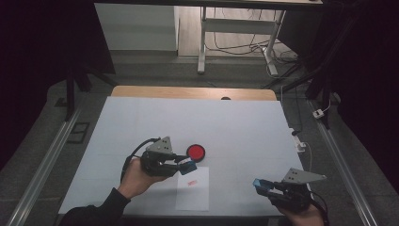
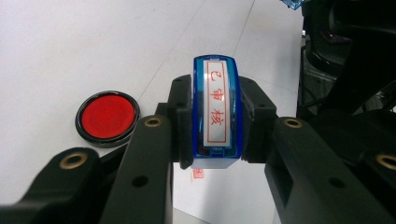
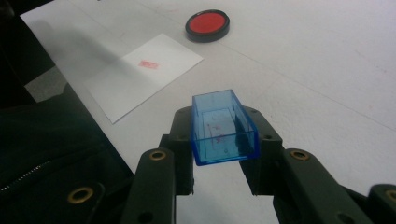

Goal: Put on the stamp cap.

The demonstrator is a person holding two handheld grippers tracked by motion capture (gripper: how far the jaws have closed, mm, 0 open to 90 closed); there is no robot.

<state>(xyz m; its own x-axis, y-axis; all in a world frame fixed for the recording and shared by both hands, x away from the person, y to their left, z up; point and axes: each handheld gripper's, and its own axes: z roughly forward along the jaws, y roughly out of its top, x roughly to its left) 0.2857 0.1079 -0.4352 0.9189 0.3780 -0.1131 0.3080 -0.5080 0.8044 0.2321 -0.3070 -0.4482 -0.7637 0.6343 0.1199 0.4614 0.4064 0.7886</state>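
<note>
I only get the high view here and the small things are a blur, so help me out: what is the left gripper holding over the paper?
Observer: A blue stamp, clamped between the jaws of the left gripper; its white top label carries three red characters.
Operator: And the blue bit in the right gripper?
Observer: The right gripper is shut on a clear blue cap, an empty open-topped box with faint red smears inside.
Operator: Is the paper marked yet?
Observer: Yes, the white sheet bears one small red rectangular imprint.
Operator: The red disc?
Observer: A round ink pad, lid off, red surface inside a black rim, lying beyond the sheet.
</note>
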